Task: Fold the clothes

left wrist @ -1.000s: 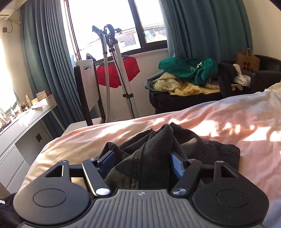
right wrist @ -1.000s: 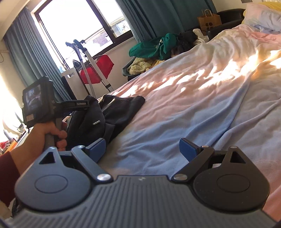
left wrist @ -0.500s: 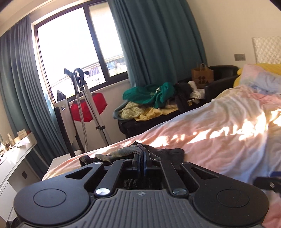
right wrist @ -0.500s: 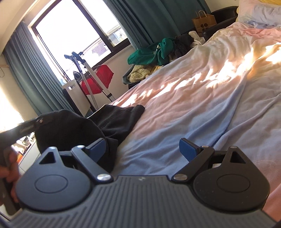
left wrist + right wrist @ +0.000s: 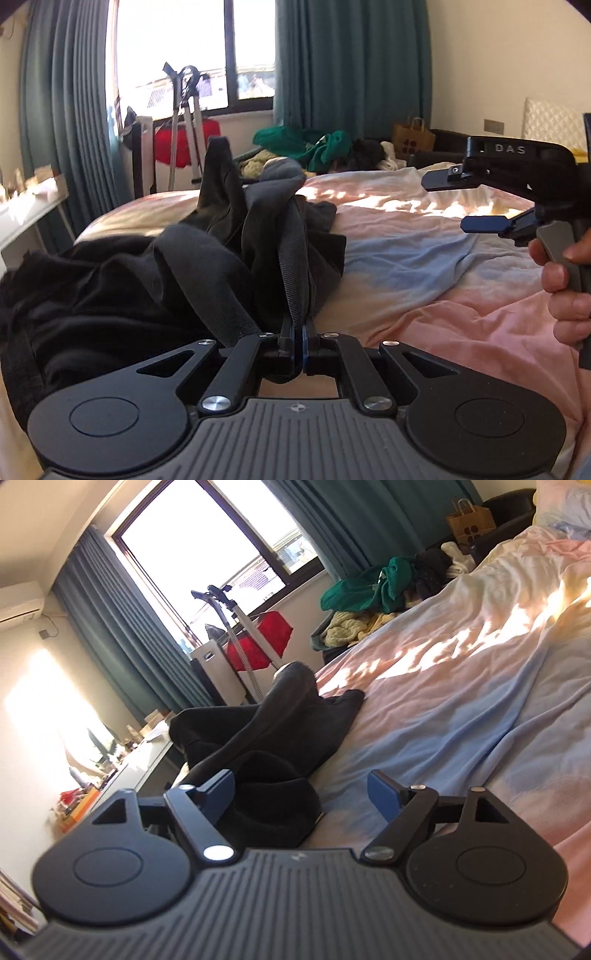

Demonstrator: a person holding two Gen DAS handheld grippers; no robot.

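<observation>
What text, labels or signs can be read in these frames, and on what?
"DAS" on the right gripper, top arm; further letters may be hidden.
Paper bag: dark printed marks, no readable words.
Left gripper: small round emblem on its body, no words.
Nothing else legible.

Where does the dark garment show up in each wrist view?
Left wrist: dark garment fills left and centre, a fold clamped in the left gripper.
Right wrist: dark garment lies left of centre on the bed's edge, just ahead of the open right gripper.
Shared landmark: green clothes pile under the window.
</observation>
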